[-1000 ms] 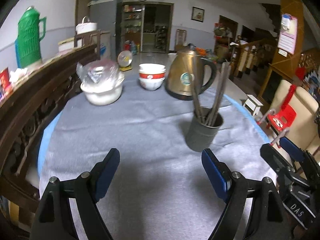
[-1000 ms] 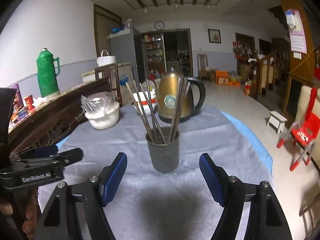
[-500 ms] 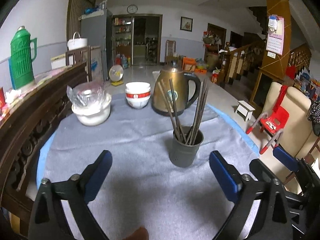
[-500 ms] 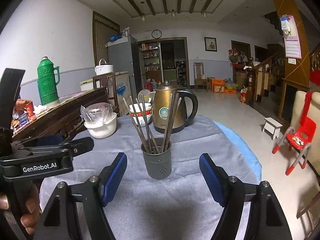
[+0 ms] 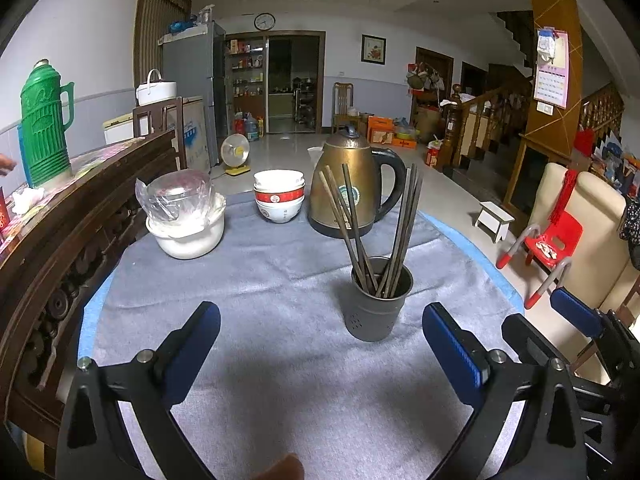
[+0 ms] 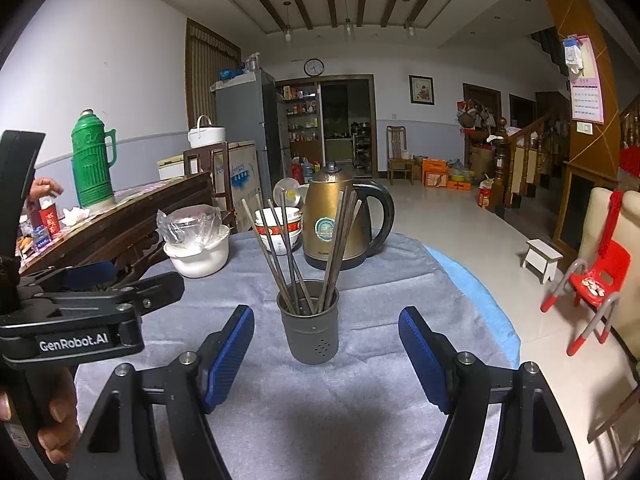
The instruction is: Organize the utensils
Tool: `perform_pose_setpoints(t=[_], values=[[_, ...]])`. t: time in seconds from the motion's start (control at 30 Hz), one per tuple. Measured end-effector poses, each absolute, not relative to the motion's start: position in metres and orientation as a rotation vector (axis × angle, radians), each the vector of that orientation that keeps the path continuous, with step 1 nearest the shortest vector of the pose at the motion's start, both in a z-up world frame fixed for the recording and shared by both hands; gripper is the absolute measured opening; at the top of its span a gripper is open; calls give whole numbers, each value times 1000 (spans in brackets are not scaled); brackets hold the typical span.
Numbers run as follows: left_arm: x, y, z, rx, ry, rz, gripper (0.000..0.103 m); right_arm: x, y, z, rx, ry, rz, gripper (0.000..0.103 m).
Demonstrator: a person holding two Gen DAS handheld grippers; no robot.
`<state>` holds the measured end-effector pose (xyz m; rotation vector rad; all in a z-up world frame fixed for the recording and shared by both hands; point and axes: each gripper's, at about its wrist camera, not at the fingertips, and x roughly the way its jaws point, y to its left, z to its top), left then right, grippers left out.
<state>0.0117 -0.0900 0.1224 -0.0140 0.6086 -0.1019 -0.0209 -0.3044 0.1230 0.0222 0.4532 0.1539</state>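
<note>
Chopsticks (image 6: pixel 298 264) stand in a grey holder (image 6: pixel 310 332) mid-table on grey cloth (image 5: pixel 280 280) (blue underneath); kettle (image 5: pixel 352 188) at twelve o'clock. Left gripper (image 5: pixel 320 344) and right gripper (image 6: pixel 326 344) gape wide, empty. Tiled room behind.

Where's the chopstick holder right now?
The chopstick holder stands centred ahead of the open right gripper in its view, on the grey cloth, before the kettle.

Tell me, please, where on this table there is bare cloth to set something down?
Bare grey cloth lies between the chopstick holder and the left gripper, and left of the holder below the white pot. The far edge is crowded: pot, stacked bowls, kettle.
</note>
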Motion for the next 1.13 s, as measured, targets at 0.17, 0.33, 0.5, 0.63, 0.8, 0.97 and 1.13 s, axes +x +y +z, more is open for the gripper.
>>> perform_pose_setpoints(t=[0.17,0.33,0.5,0.63,0.8,0.97,1.13], values=[[13,-90,123,-9,607,-101,101,-20,-303,123,16,454,150,78],[16,-87,126,-25,605,-108,101,-20,-303,124,14,452,151,80],[19,-86,126,-35,609,-109,102,-18,-304,123,15,455,145,80],[21,-86,126,-34,612,-109,102,-15,-306,122,13,460,139,80],[23,-88,124,-35,613,-116,102,-12,-306,121,12,459,140,82],[22,-90,125,-31,602,-128,103,-12,-307,121,14,463,140,82],[22,-93,125,-22,600,-140,103,-10,-306,120,13,468,141,82]])
